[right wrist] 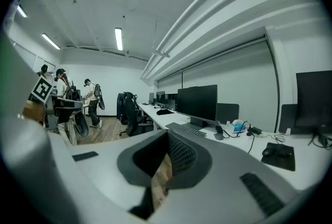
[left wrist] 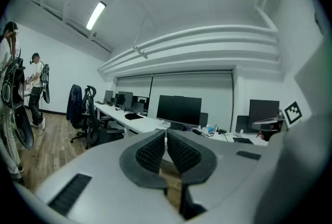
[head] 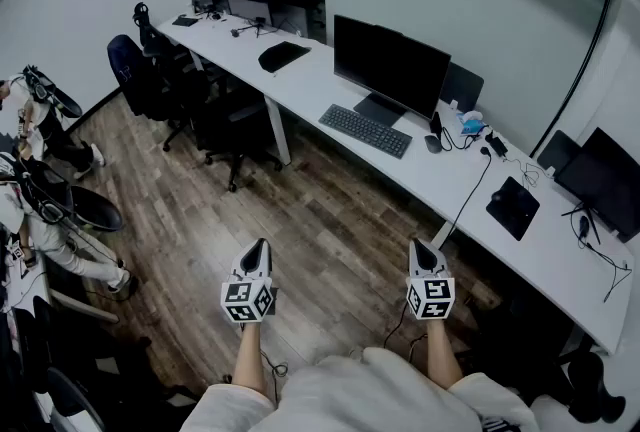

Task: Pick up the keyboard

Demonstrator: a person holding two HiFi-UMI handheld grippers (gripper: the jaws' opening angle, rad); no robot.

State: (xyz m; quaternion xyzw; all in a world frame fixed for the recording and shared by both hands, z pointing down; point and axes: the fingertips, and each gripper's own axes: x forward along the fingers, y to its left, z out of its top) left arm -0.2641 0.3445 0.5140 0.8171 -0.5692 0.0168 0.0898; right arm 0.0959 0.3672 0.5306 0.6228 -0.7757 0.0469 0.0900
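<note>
Fingers (left wrist: 151, 152) of L gripper (head: 259, 246) clenched together, nothing btwn them; R gripper (head: 421, 247) same, pads pressed tight, empty. Both sit over wood floor (head: 300, 220), well apart from desk (head: 300, 80). Keyboard (head: 365, 130) lies on desk, approx 1 o'clock from L, 11 o'clock from R, just in front of monitor (head: 390, 68), untouched.

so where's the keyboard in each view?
Head view: keyboard at centre, just in front of the big monitor.
Left gripper view: not visible; the spot under the monitor is blocked by the left gripper.
Right gripper view: keyboard at centre, below the monitor, just above the jaws.
Shared landmark: that monitor.
</note>
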